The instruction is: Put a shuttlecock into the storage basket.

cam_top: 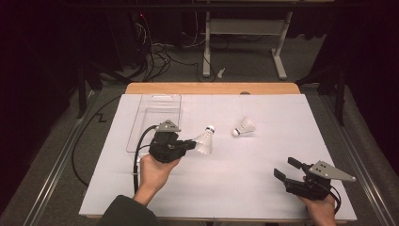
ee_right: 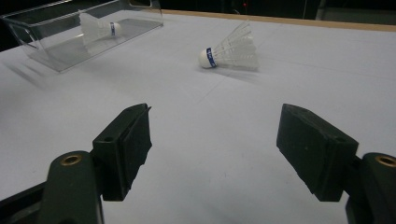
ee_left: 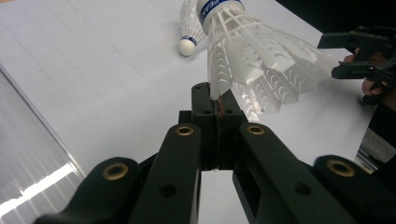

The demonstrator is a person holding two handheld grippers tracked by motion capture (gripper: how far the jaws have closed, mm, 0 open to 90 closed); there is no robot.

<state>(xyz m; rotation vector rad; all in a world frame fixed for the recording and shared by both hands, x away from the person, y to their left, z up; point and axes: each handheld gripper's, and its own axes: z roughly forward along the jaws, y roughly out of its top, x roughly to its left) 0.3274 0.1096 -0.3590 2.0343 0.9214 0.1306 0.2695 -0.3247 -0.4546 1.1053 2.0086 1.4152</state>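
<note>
High view: left gripper (cam_top: 192,144) carries one shuttlecock (cam_top: 205,141) clear of the table (cam_top: 235,193), cork end pointing away from the fingers.

Left gripper view: fingers pressed together, pinching only the lowest edge of the skirt of that shuttlecock (ee_left: 261,60). The rest of the skirt fans out above and to one side of the fingertips, and the cork is at the far end.

Right gripper (cam_top: 283,166): fingers spread wide, nothing between them. It sits low over the table, well apart from the second shuttlecock (ee_right: 231,51), which lies on its side ahead of the fingertips.

Handling, judged: very light. The skirt is thin, springy and open-ribbed, so it crushes or bends under a hard squeeze. The cork is firm but round and likely to slip. An edge pinch lets the shuttlecock pivot. A hold lower on the skirt near the blue band, or across the cork, should be steadier.

Count:
- Shuttlecocks: two, one held and one lying loose.
- Clear tray (cam_top: 161,96): one, beside the left fingers on the side away from the held shuttlecock.
- Grippers: two.

Right gripper view: a shuttlecock shows against the tray. I cannot tell whether it lies inside or is the held one in front.
</note>
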